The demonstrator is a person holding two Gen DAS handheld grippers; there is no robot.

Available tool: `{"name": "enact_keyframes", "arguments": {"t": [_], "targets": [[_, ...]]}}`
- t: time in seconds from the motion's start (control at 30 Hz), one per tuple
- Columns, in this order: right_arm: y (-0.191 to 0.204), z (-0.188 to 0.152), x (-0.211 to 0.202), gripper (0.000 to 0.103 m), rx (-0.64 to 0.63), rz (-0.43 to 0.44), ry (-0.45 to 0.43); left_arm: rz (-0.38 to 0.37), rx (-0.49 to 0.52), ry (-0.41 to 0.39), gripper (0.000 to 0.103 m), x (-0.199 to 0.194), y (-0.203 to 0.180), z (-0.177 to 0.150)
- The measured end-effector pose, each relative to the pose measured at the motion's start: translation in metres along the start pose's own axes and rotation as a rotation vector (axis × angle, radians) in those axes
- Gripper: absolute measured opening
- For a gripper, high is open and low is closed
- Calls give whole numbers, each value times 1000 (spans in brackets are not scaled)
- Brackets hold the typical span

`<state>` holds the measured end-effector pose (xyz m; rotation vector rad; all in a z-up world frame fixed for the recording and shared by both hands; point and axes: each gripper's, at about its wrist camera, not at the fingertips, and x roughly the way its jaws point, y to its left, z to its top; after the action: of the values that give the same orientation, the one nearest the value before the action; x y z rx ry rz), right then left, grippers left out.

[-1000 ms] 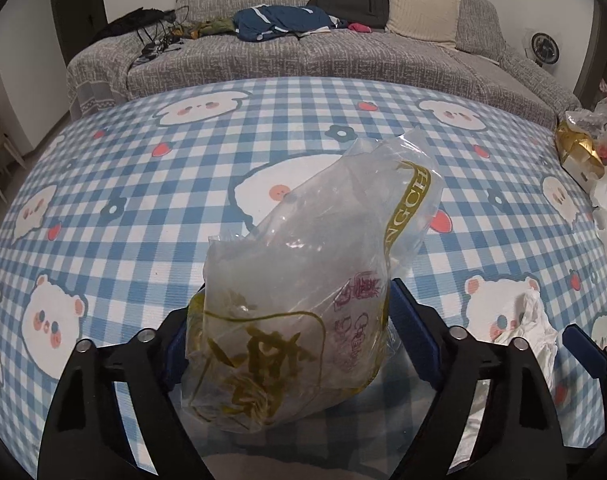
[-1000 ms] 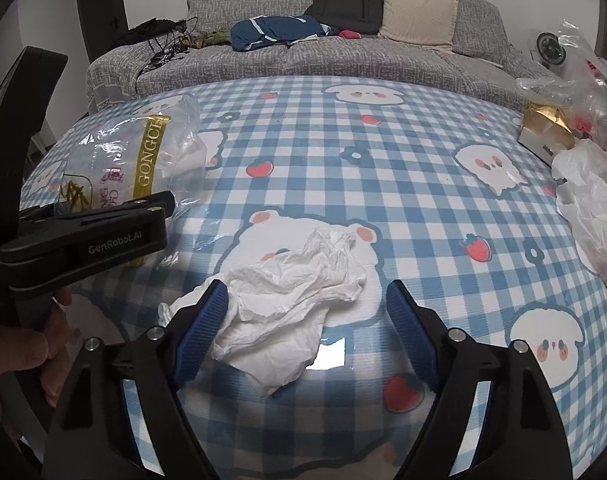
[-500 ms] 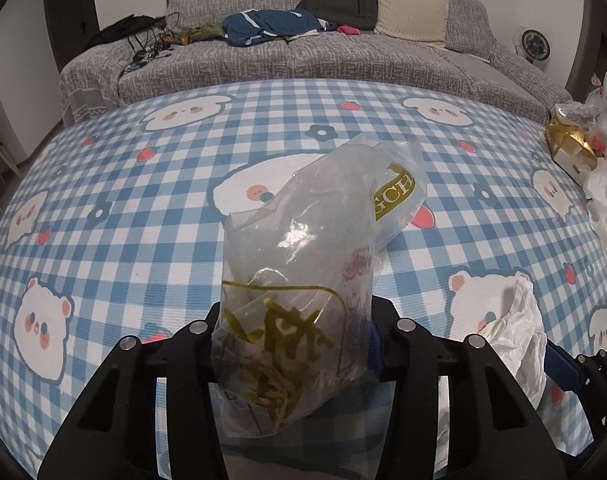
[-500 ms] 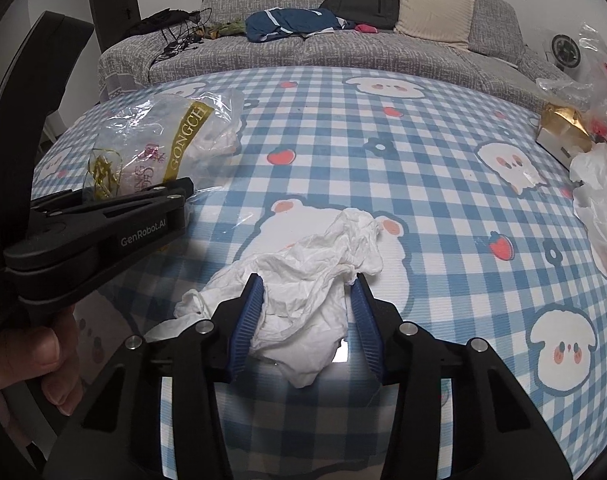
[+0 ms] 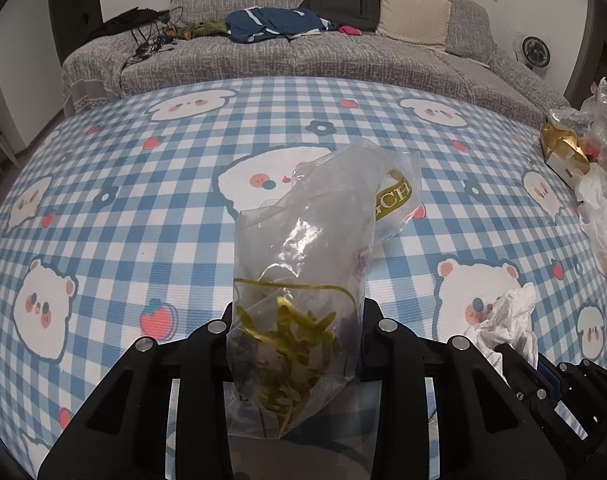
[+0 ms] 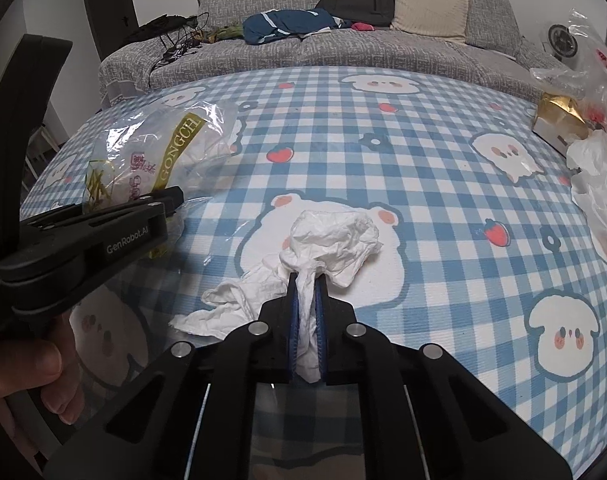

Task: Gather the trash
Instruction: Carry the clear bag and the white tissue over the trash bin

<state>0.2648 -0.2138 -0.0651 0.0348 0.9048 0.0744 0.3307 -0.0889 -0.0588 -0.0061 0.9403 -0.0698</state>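
Crumpled tissue (image 6: pixel 335 240) between right hand-held gripper (image 6: pixel 305 280) pads

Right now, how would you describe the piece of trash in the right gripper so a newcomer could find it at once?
Start at the blue-and-white checked tablecloth in front of the grey sofa. On its near edge, over a white bear print, lies a crumpled white tissue, pinched in the shut right gripper. Unlike the clear plastic bag with gold lettering to its left, it is opaque, plain paper.
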Motion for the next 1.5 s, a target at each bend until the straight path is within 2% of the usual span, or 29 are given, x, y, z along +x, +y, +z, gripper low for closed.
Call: {"name": "enact_keyframes", "arguments": {"t": [0.4, 0.6, 0.73, 1.1, 1.5], "targets": [[-6, -8, -32, 6, -11, -33, -32, 5, -14, -7, 33, -38, 1, -17], [-3, -14, -57, 6, -16, -36, -56, 3, -22, 1, 33, -58, 2, -36], [0, -22, -78, 6, -24, -41, -72, -8, -34, 13, 33, -77, 4, -46], [5, -52, -138, 6, -25, -44, -122, -3, -25, -22, 33, -139, 1, -79], [23, -94, -160, 6, -61, -24, -111, 7, -29, -32, 33, -178, 8, -118]]}}
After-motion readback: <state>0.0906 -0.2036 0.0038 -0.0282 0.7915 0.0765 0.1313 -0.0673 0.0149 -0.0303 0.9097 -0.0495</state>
